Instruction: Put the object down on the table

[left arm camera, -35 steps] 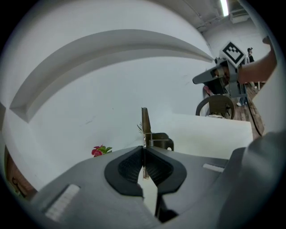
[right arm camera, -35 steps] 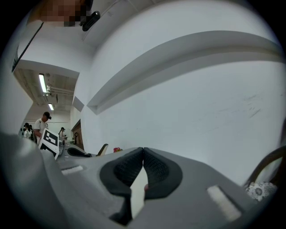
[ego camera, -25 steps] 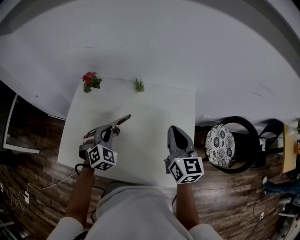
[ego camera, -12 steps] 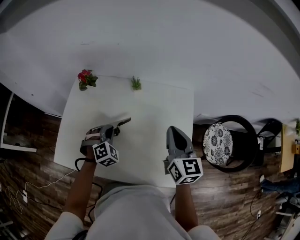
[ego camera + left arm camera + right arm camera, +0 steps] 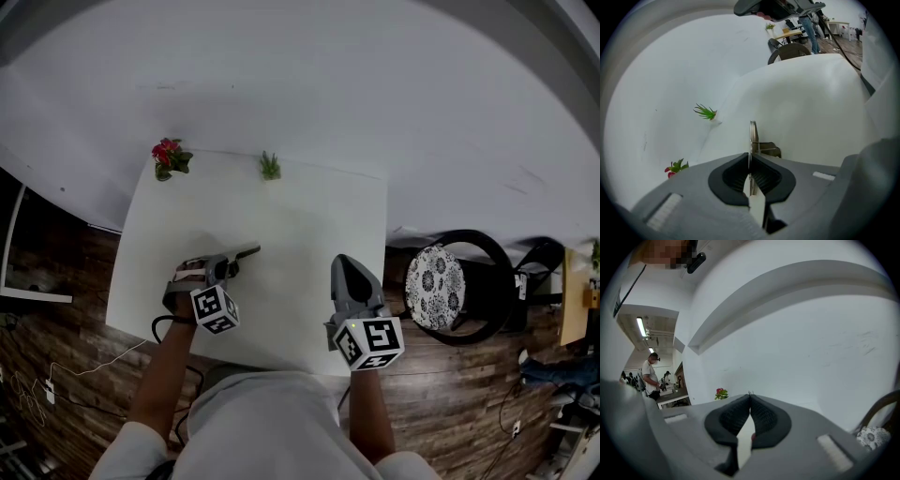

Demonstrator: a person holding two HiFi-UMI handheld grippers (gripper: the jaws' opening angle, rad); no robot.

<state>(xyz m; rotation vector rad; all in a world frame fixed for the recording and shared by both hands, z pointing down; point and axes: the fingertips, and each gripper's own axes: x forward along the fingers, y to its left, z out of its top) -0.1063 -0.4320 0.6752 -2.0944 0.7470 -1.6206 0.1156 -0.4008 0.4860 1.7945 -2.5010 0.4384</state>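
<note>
My left gripper (image 5: 229, 266) is shut on a thin metal utensil (image 5: 246, 253) that sticks out past its tips toward the table's middle. In the left gripper view the utensil (image 5: 753, 133) shows edge-on as a narrow upright strip between the pads (image 5: 764, 178), low over the white table (image 5: 811, 108); I cannot tell whether it touches. My right gripper (image 5: 345, 263) hovers over the table's front right part, jaws shut with nothing between them. In the right gripper view it (image 5: 750, 398) points at the white wall.
A red-flowered pot plant (image 5: 169, 157) stands at the table's far left corner and a small green plant (image 5: 270, 167) at the far edge. A black chair with a patterned cushion (image 5: 433, 286) is right of the table (image 5: 309, 206). Cables lie on the wooden floor (image 5: 56, 375).
My left gripper has sunk lower toward the table with the utensil, which now lies flatter. The right gripper has hardly moved.
</note>
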